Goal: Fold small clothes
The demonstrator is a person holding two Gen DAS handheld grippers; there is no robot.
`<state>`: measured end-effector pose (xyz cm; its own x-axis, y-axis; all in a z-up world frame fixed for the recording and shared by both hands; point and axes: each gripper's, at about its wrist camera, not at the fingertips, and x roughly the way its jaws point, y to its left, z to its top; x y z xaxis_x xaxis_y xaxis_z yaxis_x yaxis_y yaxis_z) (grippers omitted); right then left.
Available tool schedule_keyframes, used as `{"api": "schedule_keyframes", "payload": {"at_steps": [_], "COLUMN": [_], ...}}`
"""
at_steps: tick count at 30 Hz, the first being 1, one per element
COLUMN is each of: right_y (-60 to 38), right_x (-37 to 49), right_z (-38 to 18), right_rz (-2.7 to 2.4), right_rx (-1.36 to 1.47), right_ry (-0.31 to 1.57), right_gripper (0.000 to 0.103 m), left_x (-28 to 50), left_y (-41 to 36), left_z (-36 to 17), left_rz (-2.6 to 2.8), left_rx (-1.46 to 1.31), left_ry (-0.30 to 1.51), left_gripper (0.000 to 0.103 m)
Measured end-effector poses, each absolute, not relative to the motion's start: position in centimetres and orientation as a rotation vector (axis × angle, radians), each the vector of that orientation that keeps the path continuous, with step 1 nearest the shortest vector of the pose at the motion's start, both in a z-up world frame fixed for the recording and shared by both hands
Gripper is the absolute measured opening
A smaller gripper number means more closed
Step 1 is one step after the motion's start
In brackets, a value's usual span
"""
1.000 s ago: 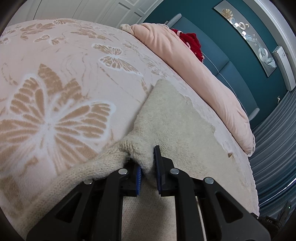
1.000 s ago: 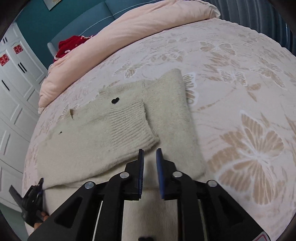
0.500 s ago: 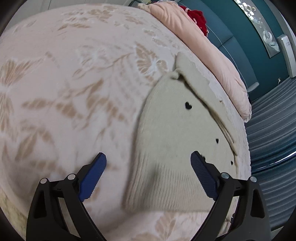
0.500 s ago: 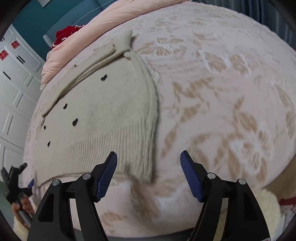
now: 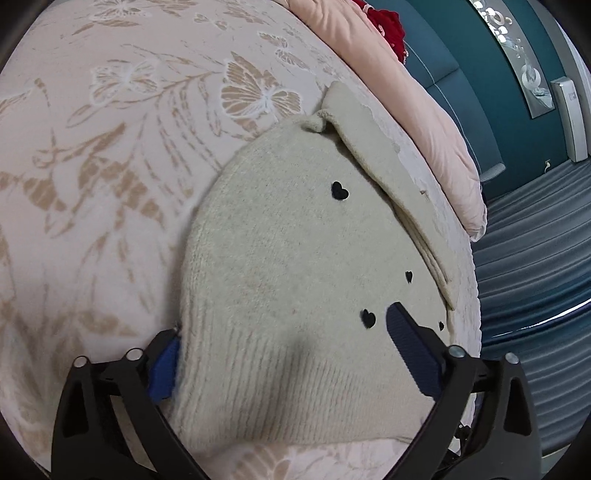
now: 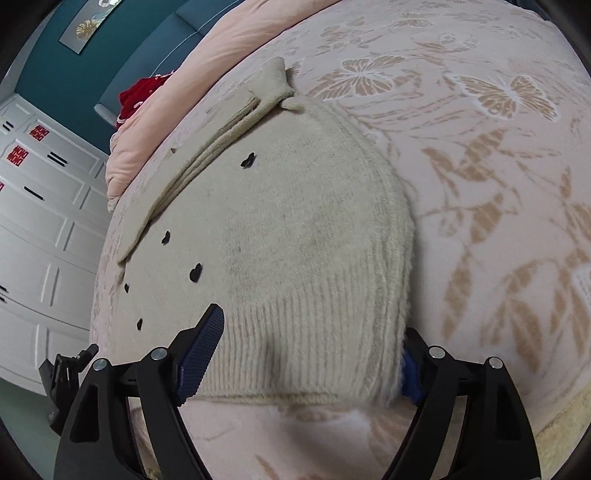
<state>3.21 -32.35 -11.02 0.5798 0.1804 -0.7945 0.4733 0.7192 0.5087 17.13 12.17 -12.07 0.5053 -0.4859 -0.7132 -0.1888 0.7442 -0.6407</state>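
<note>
A: Lying flat on the bedspread, a cream knit sweater is seen at centre frame in both wrist views, ribbed hem toward the cameras. Small black heart marks are noted across the knit.

B: Tool state?

A: Left tool is recorded as spread wide, nothing gripped. One blue pad sits at the sweater's left edge, lower left of frame; the other rests over the knit, lower right. Contact cannot be judged.

B: And the right?

A: Right tool is likewise spread wide and unloaded. The hem is straddled: one pad over the knit at lower left, the other partly hidden behind the sweater's right edge.

B: Surroundings?

A: A folded layer of the sweater is logged along its far side. A pink duvet and a red item are seen beyond, at upper frame. White cabinet doors are logged at left in the right wrist view.
</note>
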Motion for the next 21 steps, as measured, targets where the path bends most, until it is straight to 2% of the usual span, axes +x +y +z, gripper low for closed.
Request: {"api": "schedule_keyframes", "payload": {"at_steps": [1,2,3,6,12,15,21], "right_y": [-32.4,-32.4,-32.5,-32.8,-31.4,-30.3,-26.7], "right_x": [3.7,4.2,4.4,3.4,-0.6,-3.6,-13.3], "right_z": [-11.0,-10.9,-10.8,-8.7,-3.7,-2.6,-2.3], "right_rz": [-0.199,-0.188,-0.186,-0.183,-0.121,-0.078,0.140], "right_rx": [0.776,0.786,0.797,0.814,0.645,0.550,0.294], "right_ry": [0.969,0.984,0.997,0.937,0.915,0.973,1.224], "right_gripper": [0.041,0.025,0.008,0.007,0.005,0.006,0.006], "left_x": [17.7,18.2,18.3,17.2,12.9,9.6,-1.0], "left_y": [11.9,11.7,11.6,12.3,14.6,15.3,16.8], "left_z": [-12.1,-12.3,-12.2,-10.1,-5.8,-4.5,-2.8], "left_rz": [-0.221,-0.239,-0.233,-0.219,-0.291,-0.313,-0.378], "left_rx": [-0.744,-0.735,-0.728,-0.699,-0.652,-0.604,-0.432], "left_ry": [1.078,1.125,1.158,1.132,1.116,1.157,1.276], "left_gripper": [0.039,0.021,0.015,0.008,0.006,0.006,0.006]}}
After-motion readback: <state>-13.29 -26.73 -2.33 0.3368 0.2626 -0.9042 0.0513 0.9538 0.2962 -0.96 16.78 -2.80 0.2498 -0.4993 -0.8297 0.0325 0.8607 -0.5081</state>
